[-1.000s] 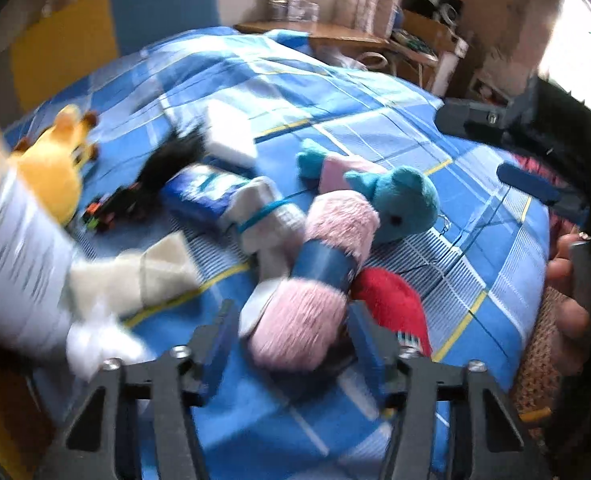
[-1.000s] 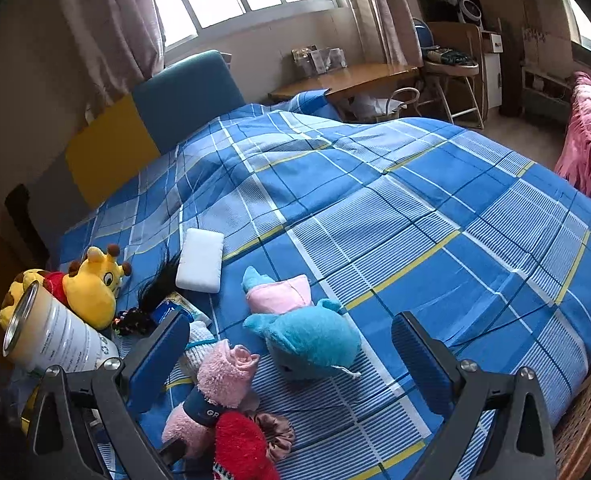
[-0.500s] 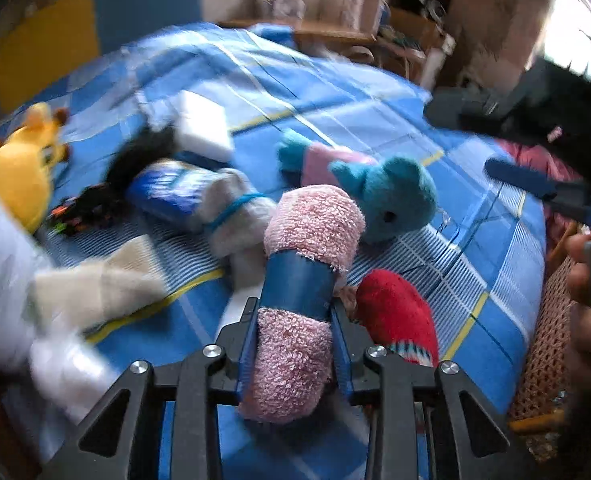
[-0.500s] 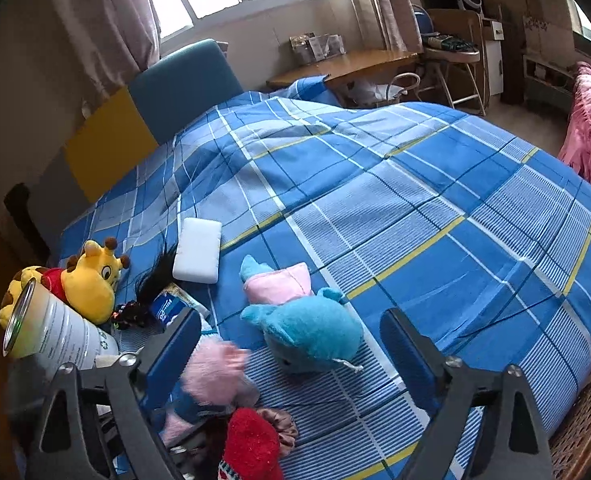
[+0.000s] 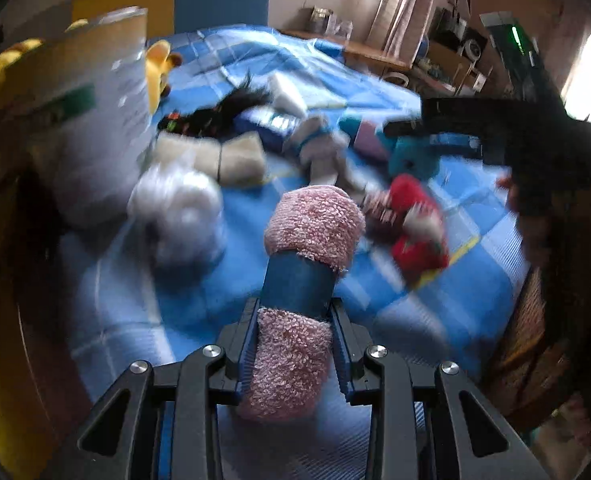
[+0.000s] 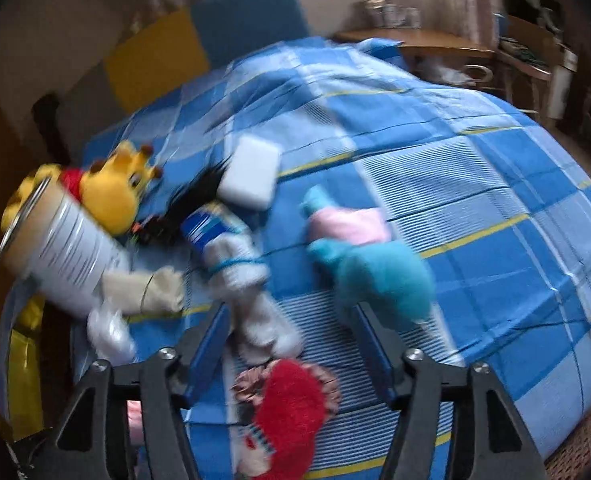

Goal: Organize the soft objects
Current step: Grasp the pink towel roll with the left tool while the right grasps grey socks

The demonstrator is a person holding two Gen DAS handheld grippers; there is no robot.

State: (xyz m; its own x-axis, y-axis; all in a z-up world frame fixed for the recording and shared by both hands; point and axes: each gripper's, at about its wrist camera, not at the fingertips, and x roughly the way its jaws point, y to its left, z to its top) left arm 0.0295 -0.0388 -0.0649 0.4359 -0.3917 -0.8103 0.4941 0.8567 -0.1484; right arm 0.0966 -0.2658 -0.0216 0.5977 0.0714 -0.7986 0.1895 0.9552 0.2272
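Pink towel roll [image 5: 309, 280]: clamped in left gripper [image 5: 293, 354], long axis pointing forward along fingers, lifted over bed's [image 6: 475, 184] near edge. Right gripper [image 6: 291, 350]: open, empty, nearer red plush [image 6: 291, 408].

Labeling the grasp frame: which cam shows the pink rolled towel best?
Left wrist. The pink rolled towel with its blue band fills the centre, clamped between the left tool fingers, sharp despite background blur. The right wrist view shows at most a pink sliver at the lower left edge, too small to be sure.
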